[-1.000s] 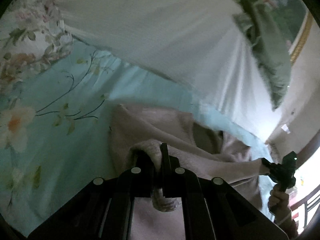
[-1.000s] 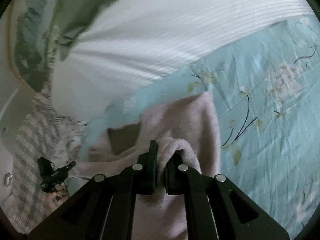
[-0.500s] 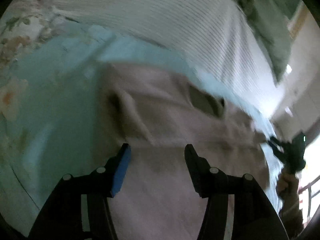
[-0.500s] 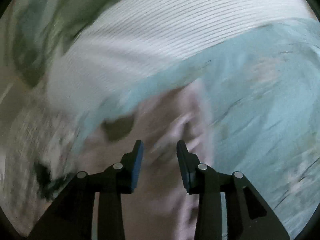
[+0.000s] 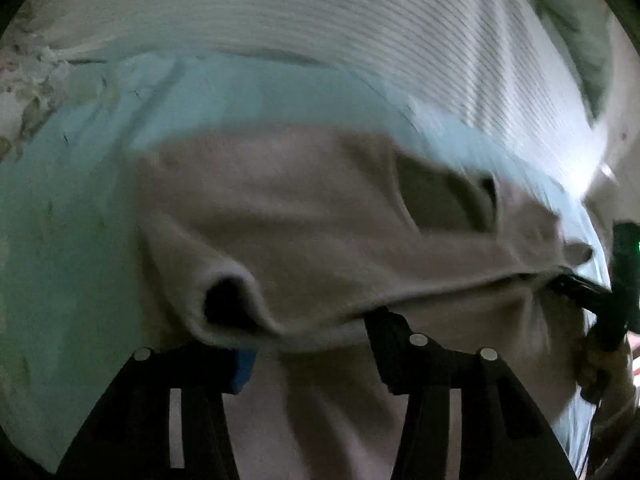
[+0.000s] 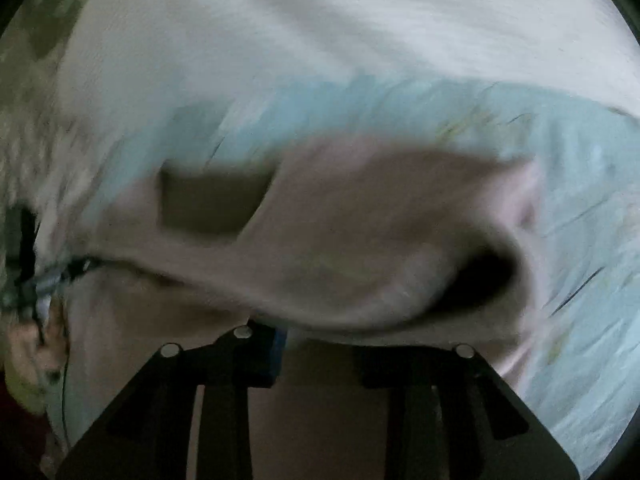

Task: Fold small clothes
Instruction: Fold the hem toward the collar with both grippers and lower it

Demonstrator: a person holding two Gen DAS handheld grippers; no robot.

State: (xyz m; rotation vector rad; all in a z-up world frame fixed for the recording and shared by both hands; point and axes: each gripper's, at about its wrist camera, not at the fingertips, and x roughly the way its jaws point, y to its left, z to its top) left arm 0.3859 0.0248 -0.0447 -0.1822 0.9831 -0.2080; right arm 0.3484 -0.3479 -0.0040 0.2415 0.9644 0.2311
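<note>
Pink garment lies folded over on teal bed sheet. Left tongs and right tongs both closing around folded edge, not yet pinching. Grab evenly, keep hem straight.

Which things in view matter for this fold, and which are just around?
Job:
- pink garment
- left gripper, closing
- right gripper, closing

Around:
- blue floral sheet
- white ribbed bedding
- green patterned fabric
</note>
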